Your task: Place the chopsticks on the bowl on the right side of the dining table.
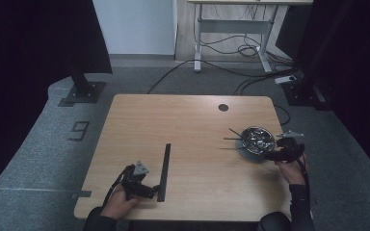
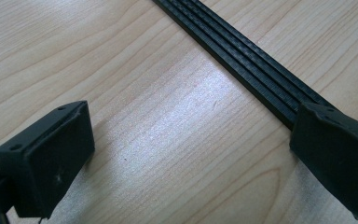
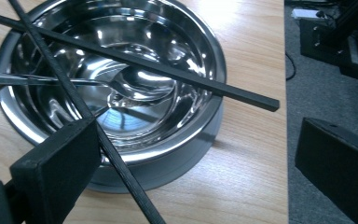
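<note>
From the high view, I am holding my left gripper (image 1: 147, 188) low over the near left part of the wooden table (image 1: 188, 120), right beside the near end of a long black ruler (image 1: 164, 169) that is lying lengthwise, running near to far. My right gripper (image 1: 275, 153) is sitting at the right edge of the table, just at the near right side of a steel bowl (image 1: 257, 138). Thin black chopsticks (image 1: 235, 135) are resting across the bowl and sticking out to its left.

In the left gripper view, my jaws are standing wide apart with nothing between them but bare wood. The ruler (image 2: 242, 56) is running diagonally past the right-hand jaw, which is overlapping its end; I cannot tell whether that jaw is touching it.

In the right gripper view, my jaws are also spread wide and gripping nothing. The bowl (image 3: 205, 70) is lying ahead and to the left, with a metal spoon (image 3: 135, 84) lying inside it. Two chopsticks (image 3: 177, 74) are crossing over the rim, and one is passing right beside my left-hand jaw. The other jaw is hanging beyond the table edge, over grey floor (image 3: 326, 102).
</note>
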The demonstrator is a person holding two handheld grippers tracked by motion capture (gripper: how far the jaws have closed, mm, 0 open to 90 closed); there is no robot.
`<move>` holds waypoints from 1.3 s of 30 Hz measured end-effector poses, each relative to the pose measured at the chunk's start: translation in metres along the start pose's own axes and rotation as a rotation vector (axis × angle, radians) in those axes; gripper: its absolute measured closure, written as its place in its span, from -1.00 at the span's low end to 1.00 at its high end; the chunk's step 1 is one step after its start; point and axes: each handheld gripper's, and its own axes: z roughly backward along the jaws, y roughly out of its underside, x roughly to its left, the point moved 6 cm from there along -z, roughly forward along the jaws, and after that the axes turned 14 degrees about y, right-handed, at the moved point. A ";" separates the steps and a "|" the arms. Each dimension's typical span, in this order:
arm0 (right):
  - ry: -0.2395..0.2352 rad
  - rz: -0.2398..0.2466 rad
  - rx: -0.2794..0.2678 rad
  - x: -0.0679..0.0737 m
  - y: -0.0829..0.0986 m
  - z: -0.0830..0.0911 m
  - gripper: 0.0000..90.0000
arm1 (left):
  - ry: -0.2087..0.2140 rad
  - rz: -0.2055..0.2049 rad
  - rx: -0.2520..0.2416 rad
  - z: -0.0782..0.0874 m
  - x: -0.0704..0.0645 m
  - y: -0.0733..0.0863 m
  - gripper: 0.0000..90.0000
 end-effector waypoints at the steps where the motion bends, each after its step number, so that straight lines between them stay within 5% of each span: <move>1: 0.005 -0.001 0.001 -0.001 0.000 0.000 -1.00 | 0.000 0.000 0.000 0.000 0.000 0.000 -1.00; 39: 0.092 -0.029 -0.024 -0.025 -0.004 -0.018 -0.99 | 0.000 0.000 0.000 0.000 0.000 0.000 -1.00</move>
